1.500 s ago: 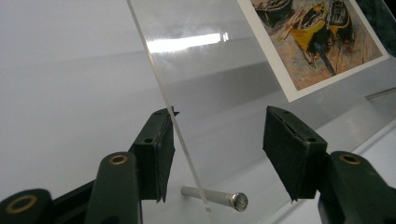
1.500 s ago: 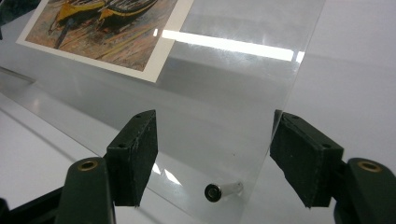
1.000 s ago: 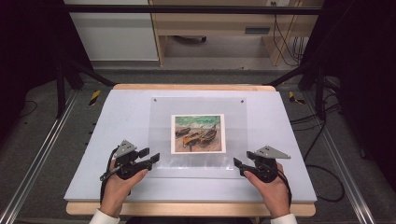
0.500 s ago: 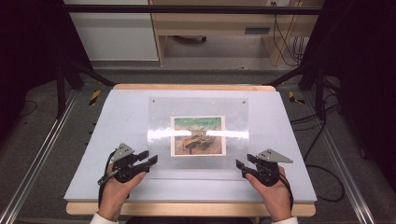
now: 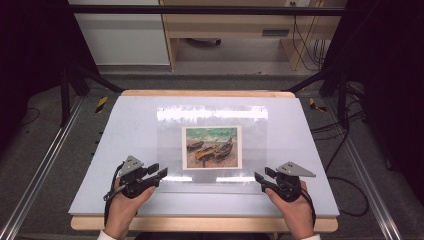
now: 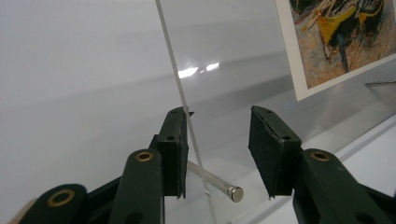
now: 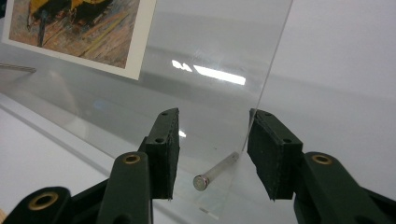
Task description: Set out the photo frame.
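two grippers at the near corners of a clear picture frame

a clear acrylic frame (image 5: 212, 145) lies in the middle of the pale table (image 5: 125, 125), and sandwiched in it is a print of boats (image 5: 212, 147), sitting centred with a wide clear margin all round.

the left gripper (image 5: 159, 173) is at the frame's near left corner and the right gripper (image 5: 259, 178) at its near right corner, each held in a hand at the table's near edge. in the left gripper view the sheet's side edge (image 6: 180, 93) runs up just beside one pad, with a metal pin (image 6: 217, 179) between the jaws; the other pad stands clear of it. in the right gripper view the sheet's edge (image 7: 271, 79) meets one pad and a second pin (image 7: 215, 173) lies between the jaws, the other pad apart from it. both pairs of jaws have just been closing, yet neither pinches the sheet or the pin; the fingers are apart.

bare table surface lies left, right and beyond the frame. cables (image 5: 345, 145) trail on the floor to the right, well apart from the work.
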The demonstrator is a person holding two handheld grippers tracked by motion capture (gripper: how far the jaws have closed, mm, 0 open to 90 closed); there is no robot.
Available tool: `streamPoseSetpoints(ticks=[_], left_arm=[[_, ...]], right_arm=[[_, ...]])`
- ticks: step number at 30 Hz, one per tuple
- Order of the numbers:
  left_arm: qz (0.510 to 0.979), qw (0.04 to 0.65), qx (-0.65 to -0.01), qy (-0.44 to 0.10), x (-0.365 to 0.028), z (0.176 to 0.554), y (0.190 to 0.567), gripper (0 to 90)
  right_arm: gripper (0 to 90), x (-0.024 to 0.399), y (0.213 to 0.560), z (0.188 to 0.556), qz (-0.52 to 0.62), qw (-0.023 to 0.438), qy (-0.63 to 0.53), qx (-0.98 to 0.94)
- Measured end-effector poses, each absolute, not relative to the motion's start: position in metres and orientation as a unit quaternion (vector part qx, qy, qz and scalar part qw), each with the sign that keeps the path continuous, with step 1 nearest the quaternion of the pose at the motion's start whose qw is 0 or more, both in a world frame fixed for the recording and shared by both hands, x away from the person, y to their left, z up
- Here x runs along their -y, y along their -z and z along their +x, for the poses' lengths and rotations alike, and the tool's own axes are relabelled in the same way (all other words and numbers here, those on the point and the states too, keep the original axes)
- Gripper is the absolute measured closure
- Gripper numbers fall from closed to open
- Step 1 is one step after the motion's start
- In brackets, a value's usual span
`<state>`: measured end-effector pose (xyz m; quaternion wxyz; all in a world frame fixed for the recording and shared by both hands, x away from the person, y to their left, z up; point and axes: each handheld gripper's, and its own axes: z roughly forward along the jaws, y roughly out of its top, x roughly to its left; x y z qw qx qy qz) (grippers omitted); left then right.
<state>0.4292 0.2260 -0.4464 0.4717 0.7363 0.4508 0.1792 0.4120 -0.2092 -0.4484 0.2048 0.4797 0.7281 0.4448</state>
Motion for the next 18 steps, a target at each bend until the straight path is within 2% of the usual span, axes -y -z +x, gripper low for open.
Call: streamPoseSetpoints(ticks=[18], left_arm=[[0.741,0.469,-0.447,-0.178,-0.2291,0.423,0.4469,62.7]], right_arm=[[60.6,0.2111,0.4494,0.4046,0.478,0.207,-0.439,-0.732]])
